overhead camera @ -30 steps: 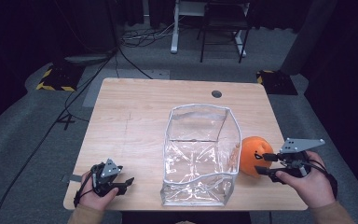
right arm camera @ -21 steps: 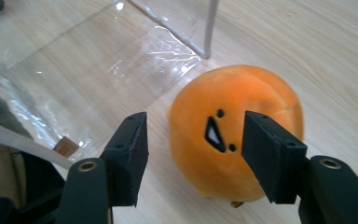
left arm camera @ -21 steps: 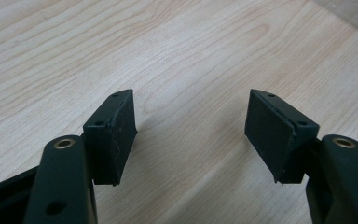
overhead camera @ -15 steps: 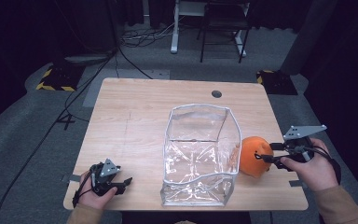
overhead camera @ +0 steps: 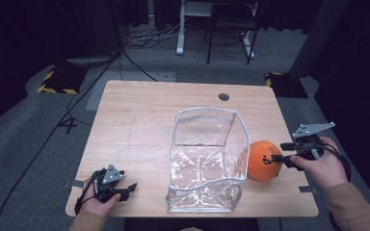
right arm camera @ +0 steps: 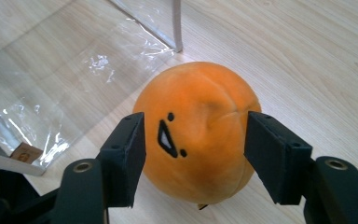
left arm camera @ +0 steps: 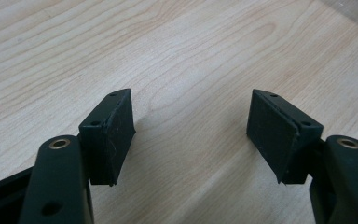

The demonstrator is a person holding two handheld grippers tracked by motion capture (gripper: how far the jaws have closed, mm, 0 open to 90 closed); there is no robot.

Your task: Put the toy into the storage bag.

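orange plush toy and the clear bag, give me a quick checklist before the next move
1. Right gripper lined up on the orange plush toy: ok, one jaw on each side of it.
2. Jaws closed on the toy: cannot tell; they sit at its flanks, but no squeeze shows.
3. Toy out of the clear bag: ok, it lies on the table against the bag's right wall.
4. Bag mouth open: ok, the rim stands up and faces upward.
5. Left gripper free to steady the bag: ok, open, with bare wood between its jaws.
6. Bag held down: not ok, nothing grips it.
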